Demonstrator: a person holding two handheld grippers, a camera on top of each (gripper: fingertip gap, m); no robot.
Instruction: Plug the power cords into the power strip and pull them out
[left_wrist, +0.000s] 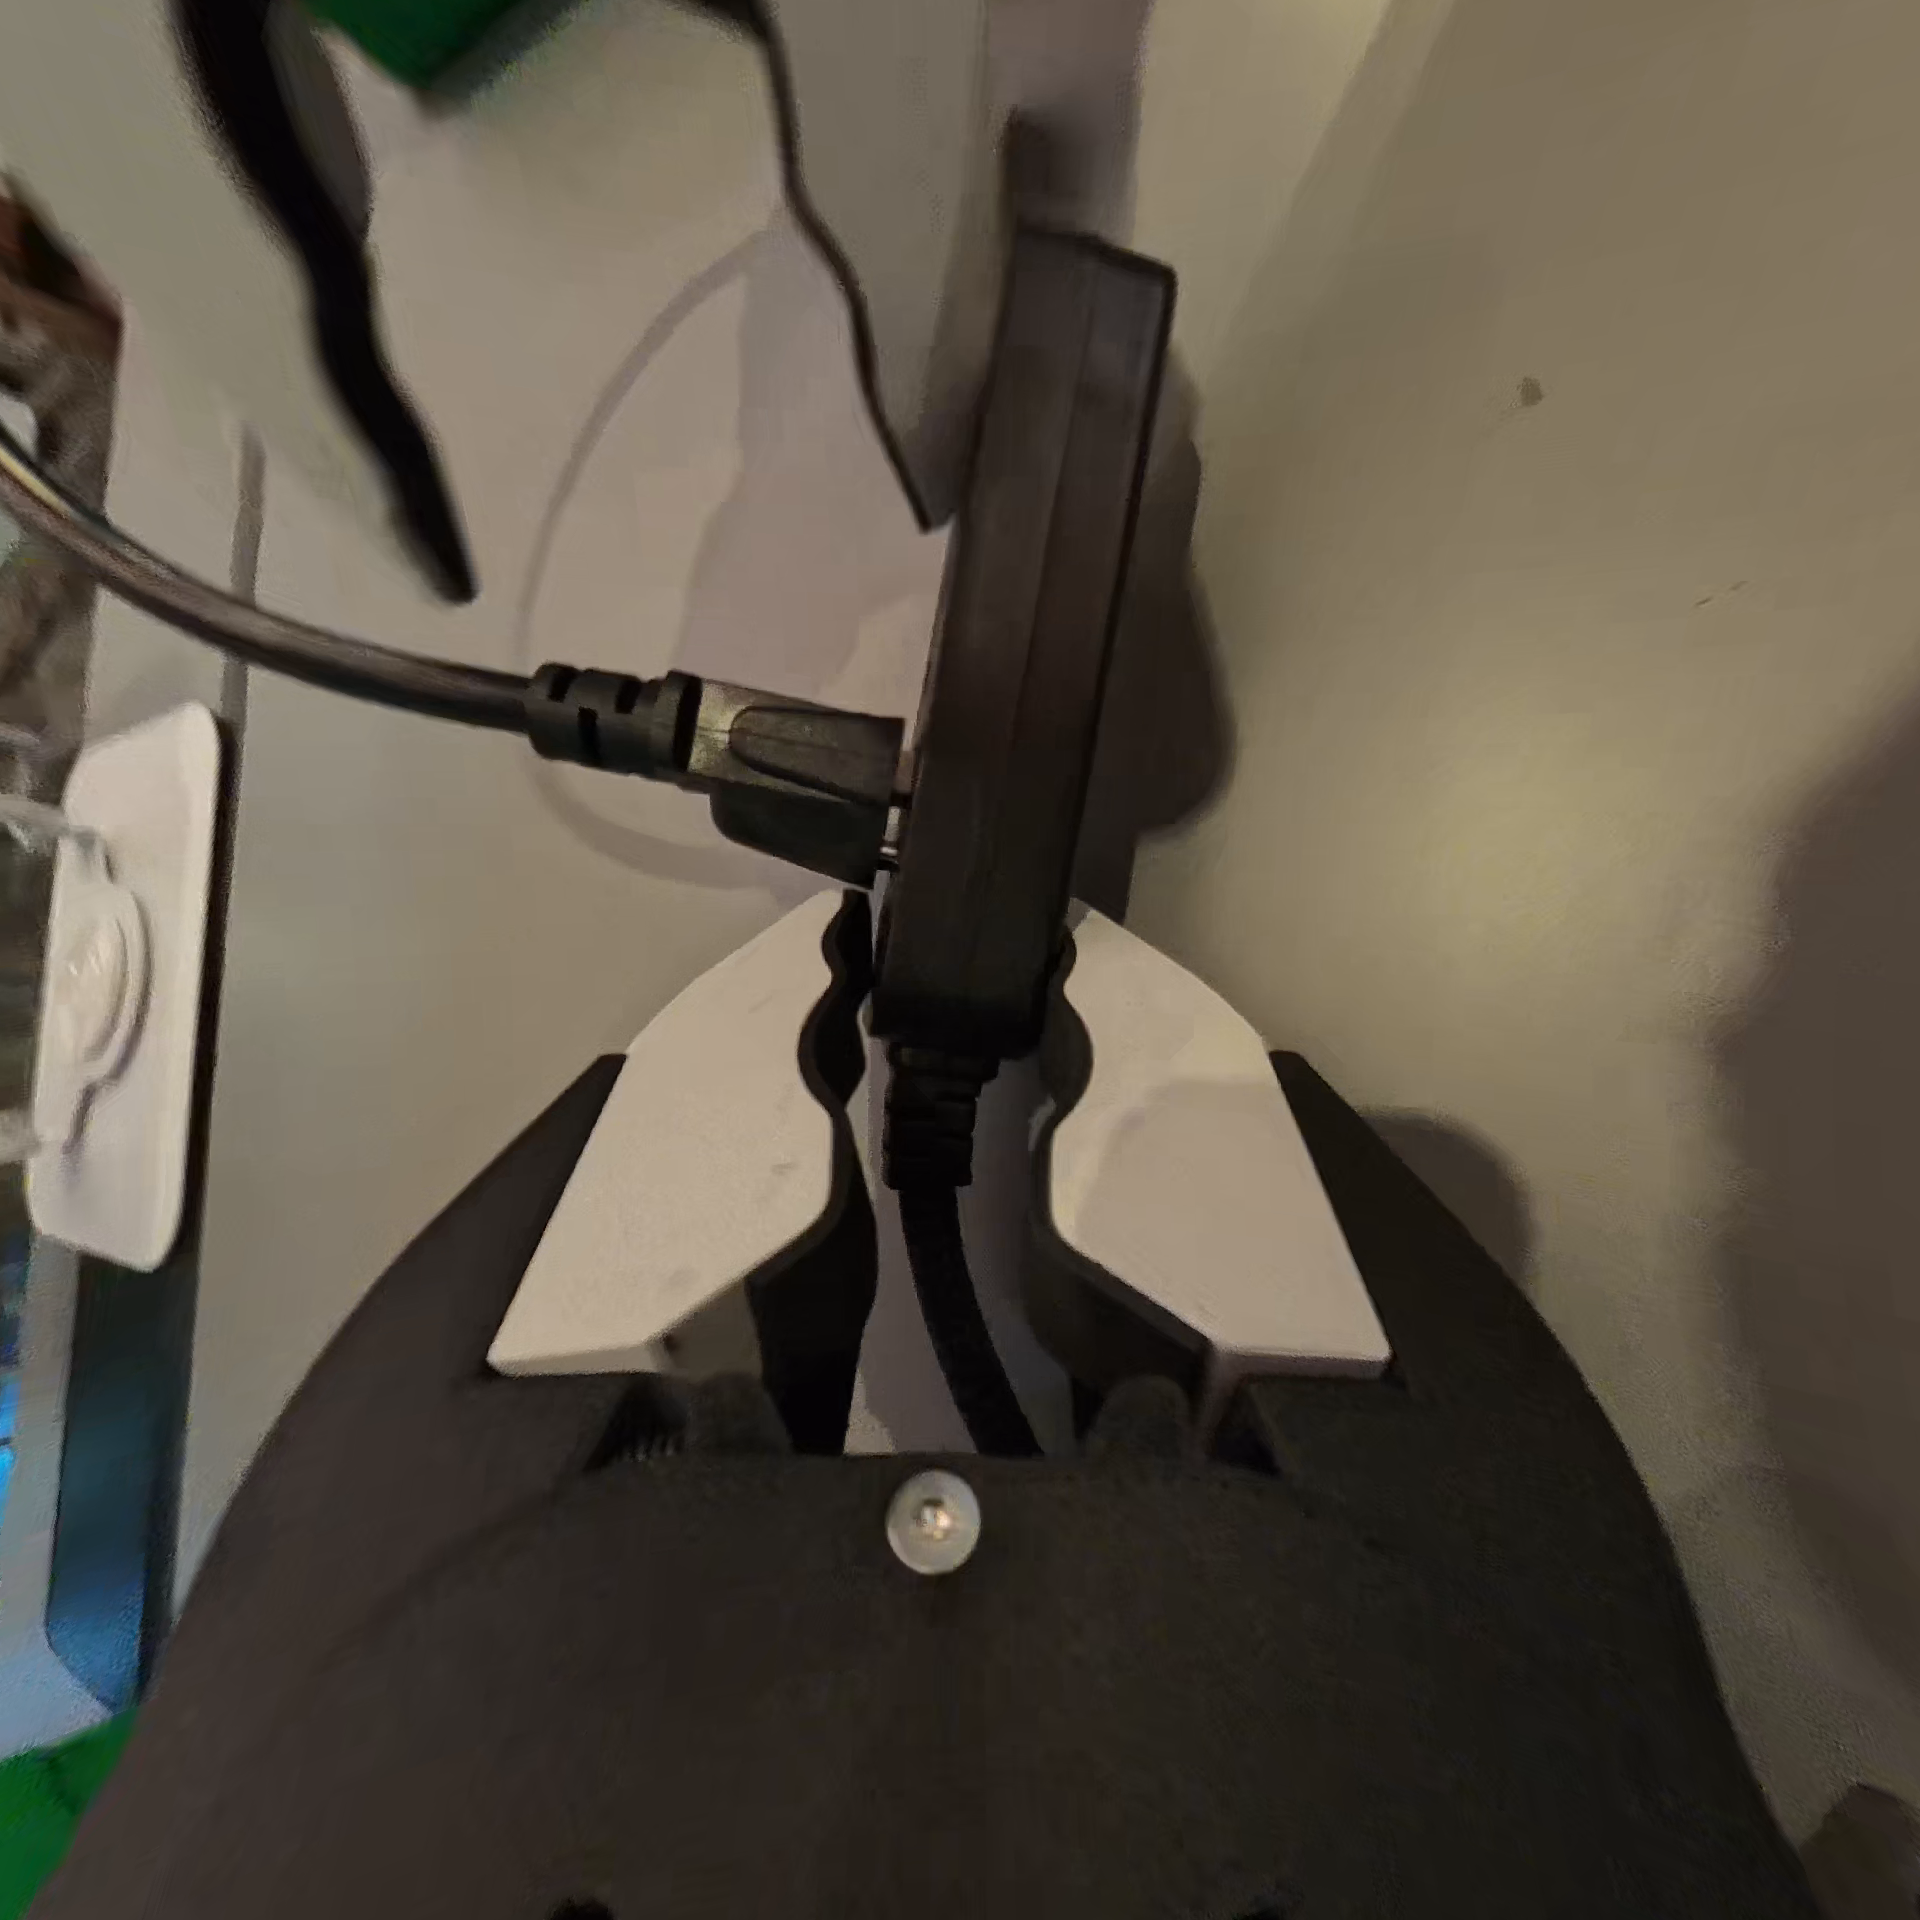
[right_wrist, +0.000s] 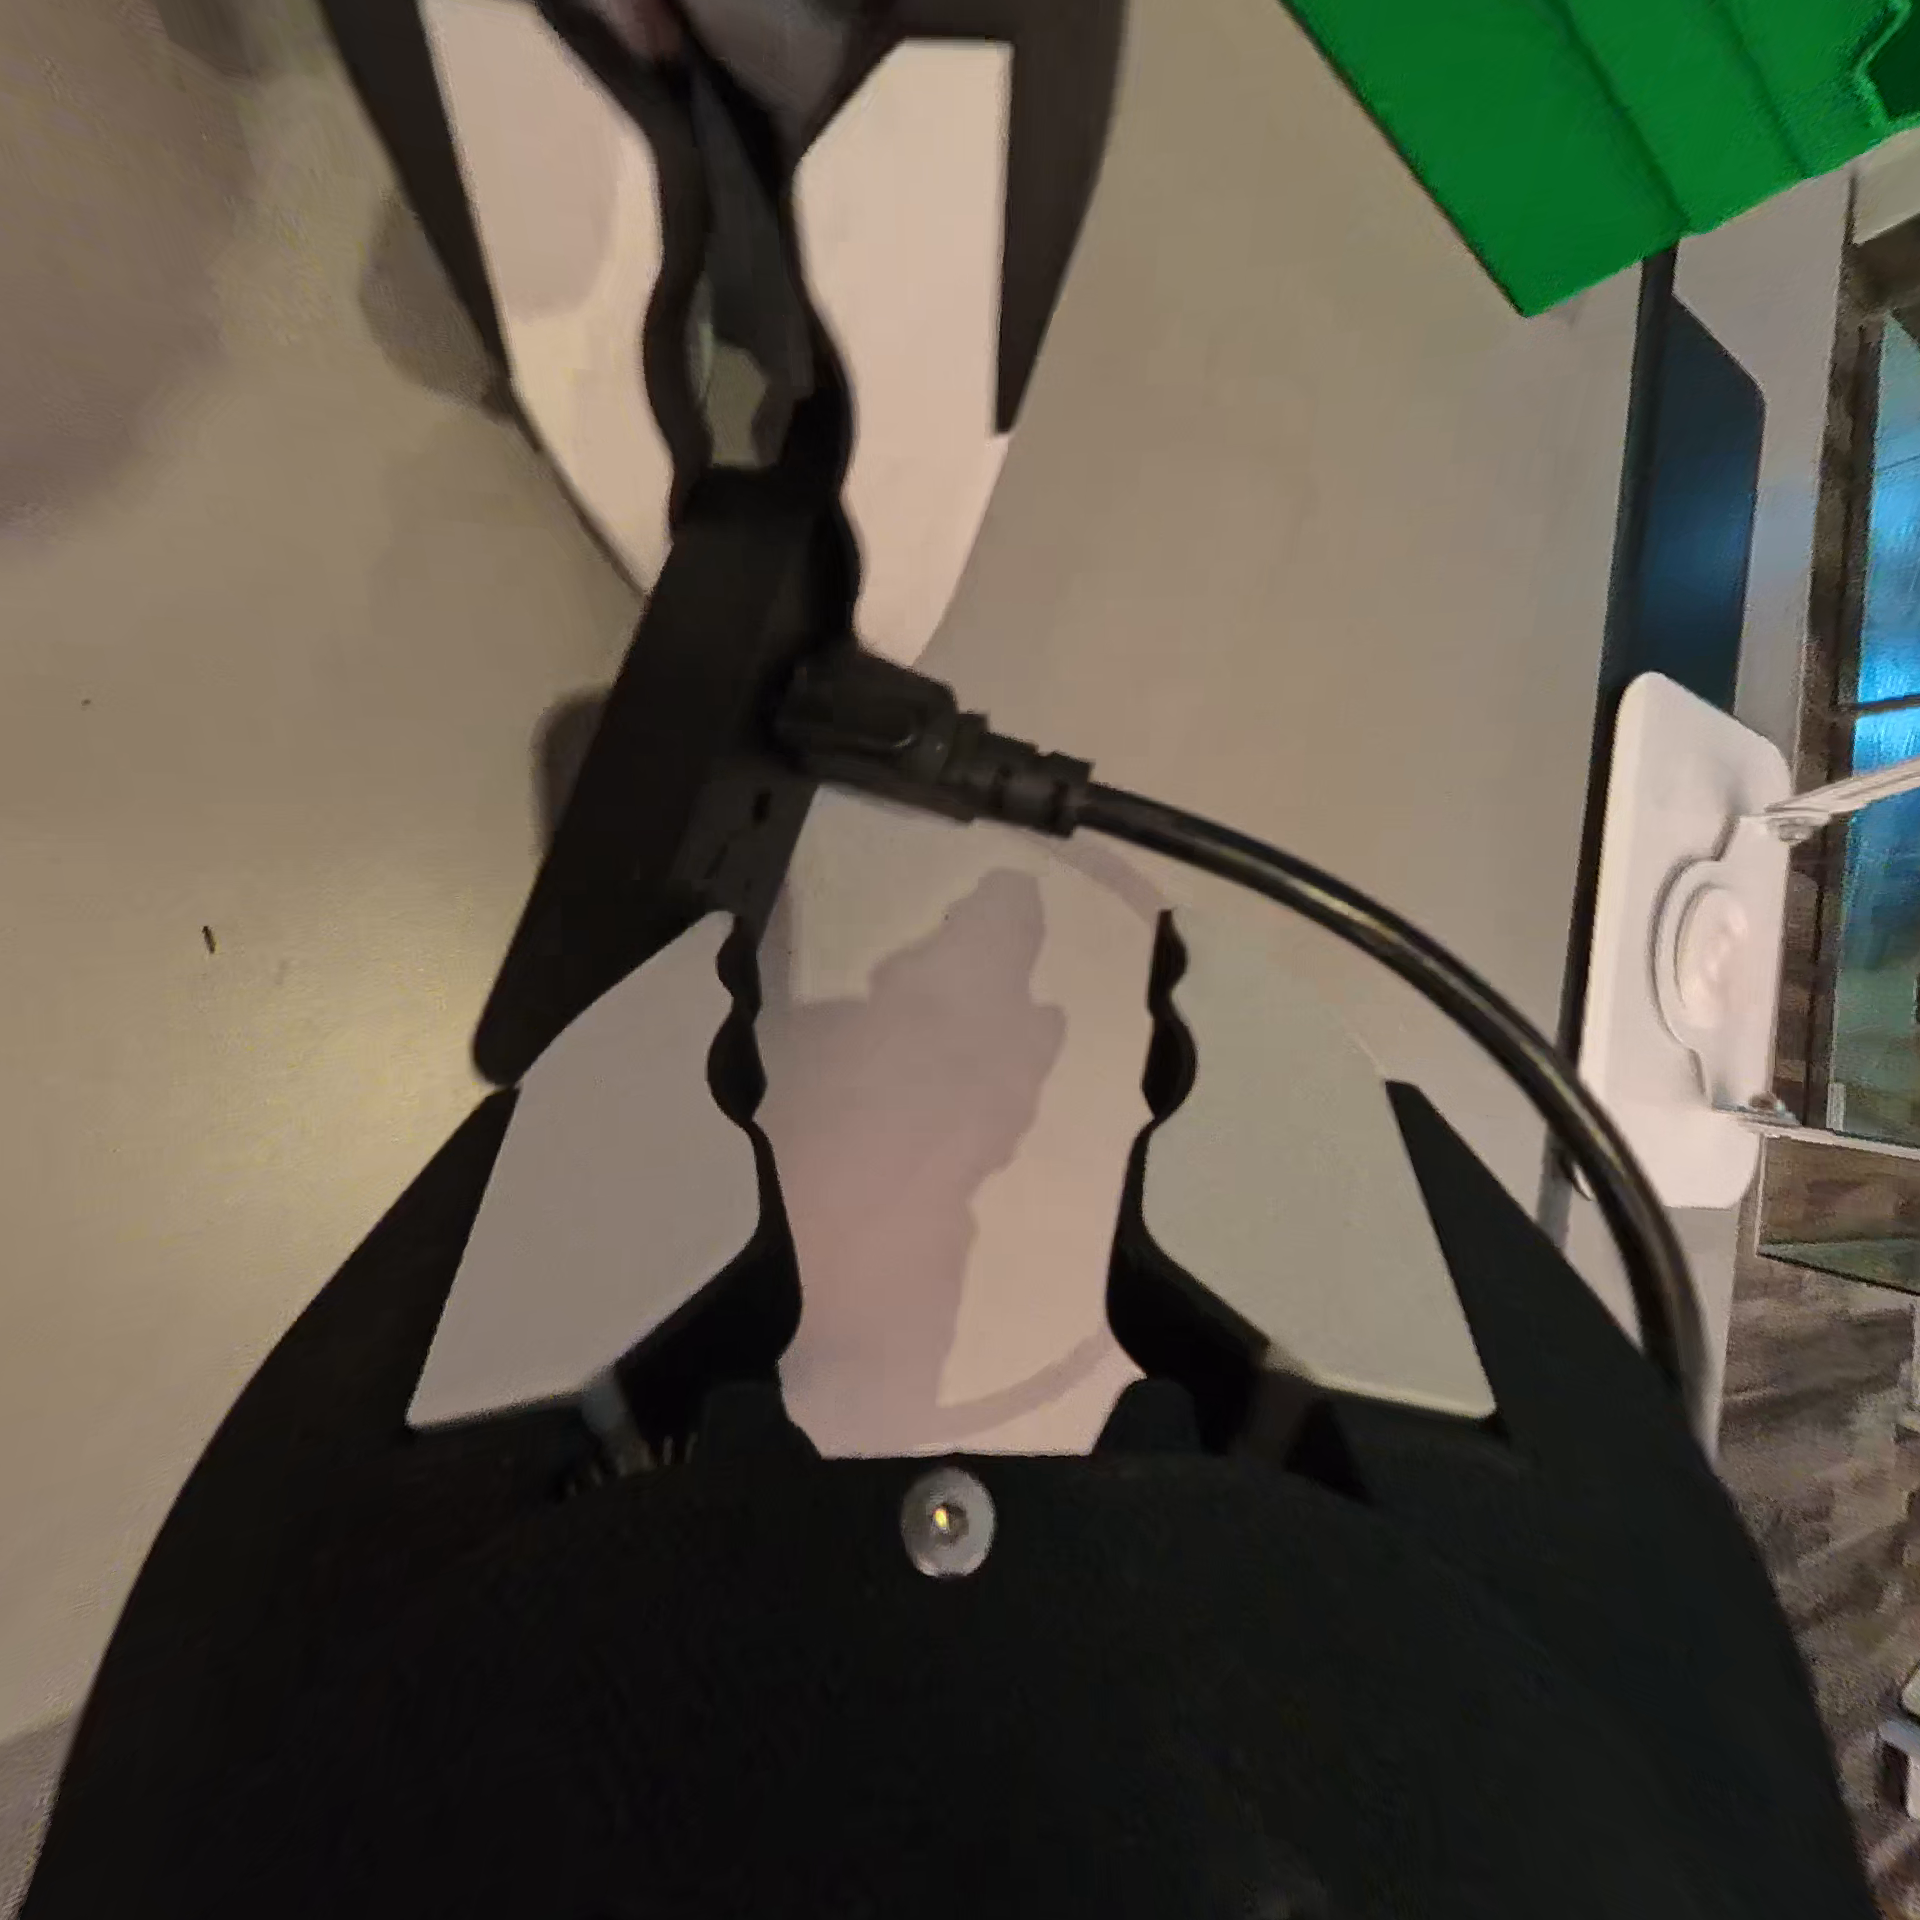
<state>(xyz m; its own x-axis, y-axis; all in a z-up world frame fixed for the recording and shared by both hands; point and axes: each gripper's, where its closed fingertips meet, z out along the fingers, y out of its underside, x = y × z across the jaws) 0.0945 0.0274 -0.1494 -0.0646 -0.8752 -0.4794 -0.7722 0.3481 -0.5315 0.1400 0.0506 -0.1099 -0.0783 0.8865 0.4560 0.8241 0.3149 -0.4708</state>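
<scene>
My left gripper (left_wrist: 961, 987) is shut on the near end of a black power strip (left_wrist: 1049, 582), which stands on edge over the pale table (left_wrist: 1507, 727). A black plug (left_wrist: 800, 774) sits in the strip's left face with a sliver of metal prong showing. Its cord (left_wrist: 260, 623) runs off left. My right gripper (right_wrist: 951, 956) is open and empty, just short of the strip (right_wrist: 675, 810) and the plug (right_wrist: 883, 727). The cord (right_wrist: 1455, 997) arcs past its right finger. The left gripper (right_wrist: 769, 582) shows opposite, and the right gripper (left_wrist: 686, 551) shows open at the top of the left wrist view.
A white plate with a clear hook (right_wrist: 1683, 935) is fixed to a dark panel at the table's side; it also shows in the left wrist view (left_wrist: 125, 987). A green part (right_wrist: 1610, 135) hangs at the top right. The strip's own cord (left_wrist: 945, 1299) passes back between my left fingers. The gap from one gripper's tips to the other's is roughly 7 centimetres.
</scene>
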